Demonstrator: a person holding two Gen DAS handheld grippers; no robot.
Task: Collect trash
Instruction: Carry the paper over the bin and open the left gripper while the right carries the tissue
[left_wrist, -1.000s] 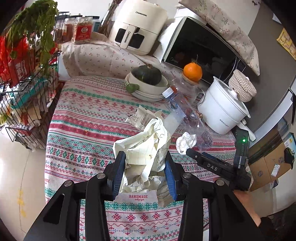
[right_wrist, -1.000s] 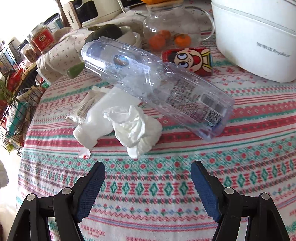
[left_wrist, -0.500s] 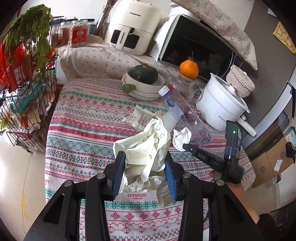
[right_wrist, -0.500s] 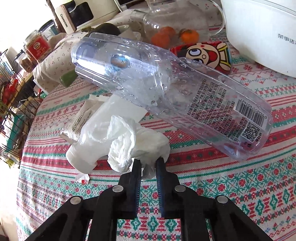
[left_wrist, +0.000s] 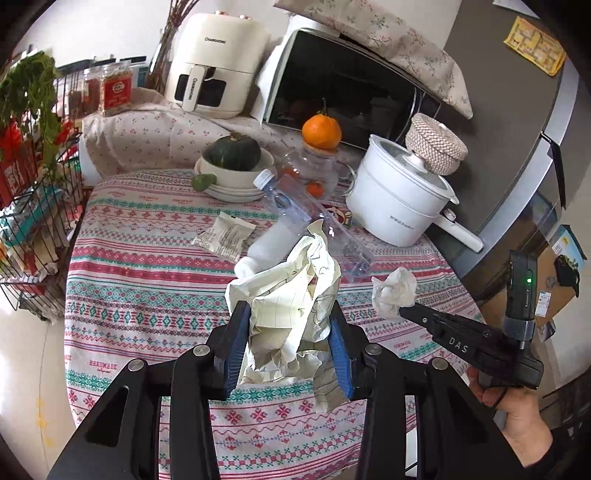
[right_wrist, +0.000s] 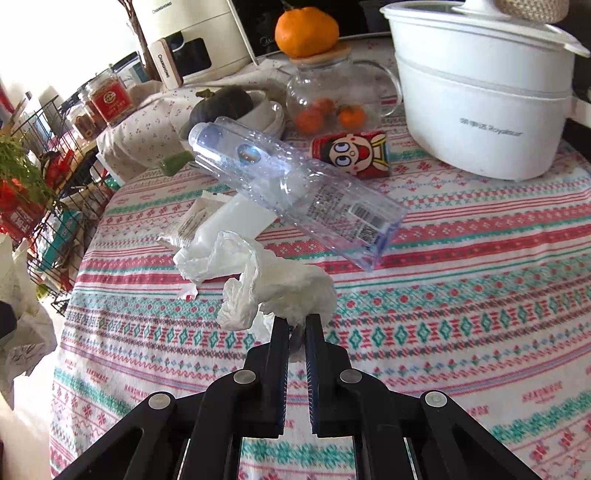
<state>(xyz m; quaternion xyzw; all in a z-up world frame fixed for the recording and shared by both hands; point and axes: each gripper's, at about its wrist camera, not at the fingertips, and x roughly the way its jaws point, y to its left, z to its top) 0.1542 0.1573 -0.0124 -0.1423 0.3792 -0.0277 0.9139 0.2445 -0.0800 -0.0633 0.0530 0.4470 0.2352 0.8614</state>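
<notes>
Patterned cloth (right_wrist: 461, 280) covers the table under both grippers. Left gripper (left_wrist: 288, 343) is clamped on a crumpled paper wad (left_wrist: 295, 295), whose loose tail hangs below and could snag. Ahead of it lie a packet (left_wrist: 223, 236) and a clear bottle (left_wrist: 314, 218). Right gripper (right_wrist: 297, 332) pinches only the tissue's (right_wrist: 280, 284) near edge, jaws nearly together; thin tissue may tear or slip free.

Crumpled cream lined paper (left_wrist: 295, 317) is pinched upright off the table; a white tissue wad (right_wrist: 291, 291) is also lifted; a clear plastic bottle (right_wrist: 295, 192) lies tilted.
</notes>
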